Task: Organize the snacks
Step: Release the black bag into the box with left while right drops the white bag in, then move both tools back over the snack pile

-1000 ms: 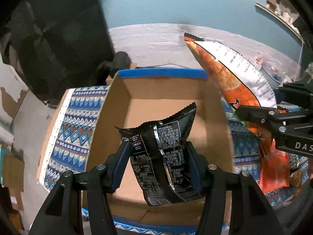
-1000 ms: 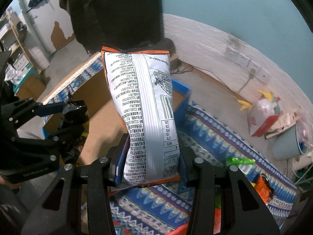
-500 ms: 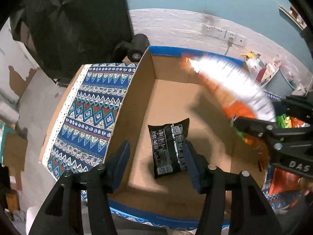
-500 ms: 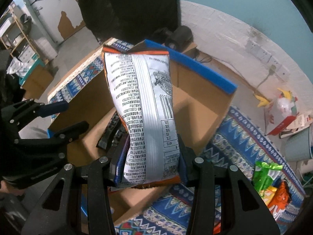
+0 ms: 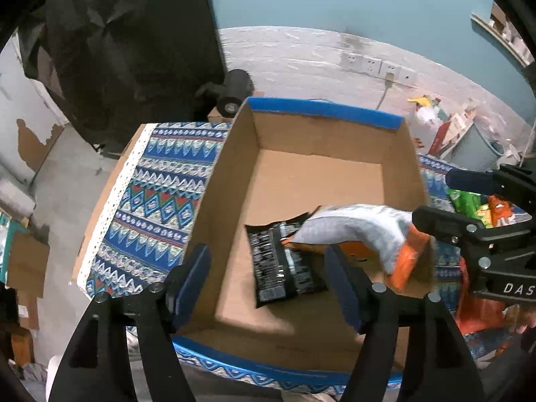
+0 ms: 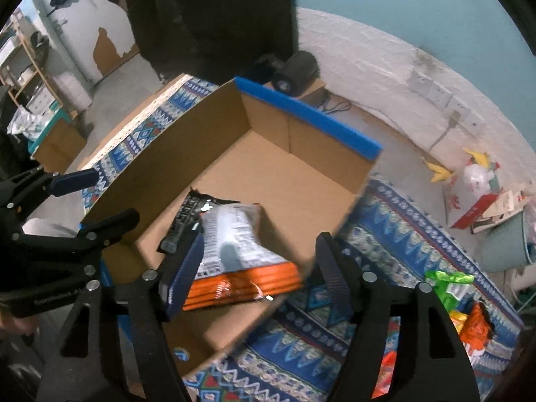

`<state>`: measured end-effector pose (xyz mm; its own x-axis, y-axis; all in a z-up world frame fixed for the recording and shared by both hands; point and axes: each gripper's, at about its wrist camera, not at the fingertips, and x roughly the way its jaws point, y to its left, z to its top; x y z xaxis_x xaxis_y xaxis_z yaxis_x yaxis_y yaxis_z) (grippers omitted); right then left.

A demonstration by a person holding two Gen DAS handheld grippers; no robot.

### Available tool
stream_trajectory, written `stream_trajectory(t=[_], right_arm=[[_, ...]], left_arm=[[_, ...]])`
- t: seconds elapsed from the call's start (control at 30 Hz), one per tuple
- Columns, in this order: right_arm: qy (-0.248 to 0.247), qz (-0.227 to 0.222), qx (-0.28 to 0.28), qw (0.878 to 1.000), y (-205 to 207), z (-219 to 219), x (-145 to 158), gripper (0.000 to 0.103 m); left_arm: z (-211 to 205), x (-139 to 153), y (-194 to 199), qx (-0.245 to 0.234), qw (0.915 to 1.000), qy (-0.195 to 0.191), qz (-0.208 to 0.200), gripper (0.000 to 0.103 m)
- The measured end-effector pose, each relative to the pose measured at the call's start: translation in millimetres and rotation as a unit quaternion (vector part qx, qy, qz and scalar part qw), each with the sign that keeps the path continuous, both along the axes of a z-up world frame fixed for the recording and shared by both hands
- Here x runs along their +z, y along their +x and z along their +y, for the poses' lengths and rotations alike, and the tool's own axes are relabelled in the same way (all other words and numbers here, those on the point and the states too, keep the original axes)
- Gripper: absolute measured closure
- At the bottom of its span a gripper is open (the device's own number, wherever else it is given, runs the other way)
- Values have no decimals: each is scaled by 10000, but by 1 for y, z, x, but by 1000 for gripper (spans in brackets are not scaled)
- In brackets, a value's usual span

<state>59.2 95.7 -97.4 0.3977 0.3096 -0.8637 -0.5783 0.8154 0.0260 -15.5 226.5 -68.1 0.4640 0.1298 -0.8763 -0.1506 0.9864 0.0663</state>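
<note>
A cardboard box with blue-taped rims [image 5: 321, 114] [image 6: 308, 114] stands on a patterned blue cloth. A black snack bag [image 5: 284, 264] [image 6: 182, 217] lies on the box floor. A white and orange snack bag [image 5: 361, 231] [image 6: 238, 251], blurred, lies partly over the black one, near the box's right wall. My left gripper [image 5: 268, 274] is open and empty above the box's near side. My right gripper [image 6: 259, 268] is open just above the white and orange bag; it also shows in the left wrist view [image 5: 445, 197].
More snack bags, green [image 6: 449, 284] and orange [image 6: 479, 325], lie on the cloth [image 6: 402, 221] right of the box. A black roll [image 5: 234, 90] sits behind the box. A bin [image 6: 502, 241] and clutter stand on the floor by the wall.
My left gripper let the black bag drop into the box and drew back. My right gripper carried the white and orange bag over the box and opened; the bag fell onto the black one.
</note>
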Motion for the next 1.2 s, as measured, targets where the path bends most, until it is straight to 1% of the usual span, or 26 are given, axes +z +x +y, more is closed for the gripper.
stream_trajectory(t=[0.1,0.23,0.5,0.6,0.8,0.9,1.0,1.2], right_arm=[[95,-66,-119,9999,-2,-19,10,32],[50,-163,-248,9995,-8,-42,18,31],[-76,-184,-616,9979,-20,-101,19,31],[-113,-163,-798,9966,-25,-125,18,31],[-143,-116,-1190,9927,-36,-176,15,31],[-130,-103,-1356,9906,-40,-198,15,31],[-60,-82,-1652,9862,-45,-223,13,31],[-17,-68,-1943,9809,-57,-260,11,31]], left_arm=[[-11,5,1,-106,9999,-31,-50,31],[-33,13,4,-339,9993,-106,-115,29],[-87,17,7,-911,9957,-163,-102,29],[-107,16,9,-1119,9936,-124,-77,27],[-146,9,14,-1476,9887,-215,112,27],[-167,4,15,-1637,9861,-199,188,27],[-187,-2,14,-1792,9833,-161,283,26],[-225,-19,9,-2137,9750,-203,579,26]])
